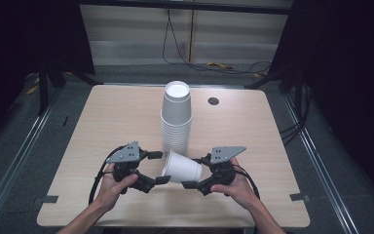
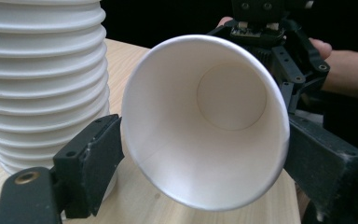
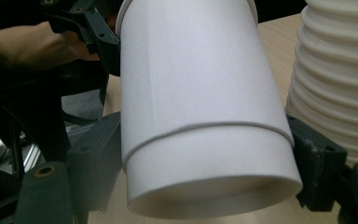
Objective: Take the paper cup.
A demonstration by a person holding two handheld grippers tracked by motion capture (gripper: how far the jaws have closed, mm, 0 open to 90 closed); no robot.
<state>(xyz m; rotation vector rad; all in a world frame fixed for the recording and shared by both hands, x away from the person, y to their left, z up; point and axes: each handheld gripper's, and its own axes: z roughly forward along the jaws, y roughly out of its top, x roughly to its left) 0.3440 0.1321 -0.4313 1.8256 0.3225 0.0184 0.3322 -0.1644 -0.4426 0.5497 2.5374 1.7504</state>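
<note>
We hold the left gripper point(image 1: 159, 167) near the table's point(image 1: 102, 117) front edge, its jaws spread at either side of the rim of a single paper cup point(image 1: 182, 167) (lying on its side, mouth toward it). Behind stands the cup stack point(image 1: 176, 117), mid-table. Our right gripper point(image 1: 194, 171) pinches the cup's base end.

The single cup point(image 1: 181, 167) is looking like white paper, matt and smooth, with a faint seam showing along its wall and a rolled rim. The stack of cups point(image 1: 176, 119) is showing the same matt white paper, ribbed by its layered rims. The table point(image 1: 112, 122) is appearing as pale wood-grain laminate, smooth and dull. The left gripper point(image 1: 158, 167) and right gripper point(image 1: 194, 171) are looking like black matt plastic, slightly grainy, with brass-coloured metal inserts.
</note>
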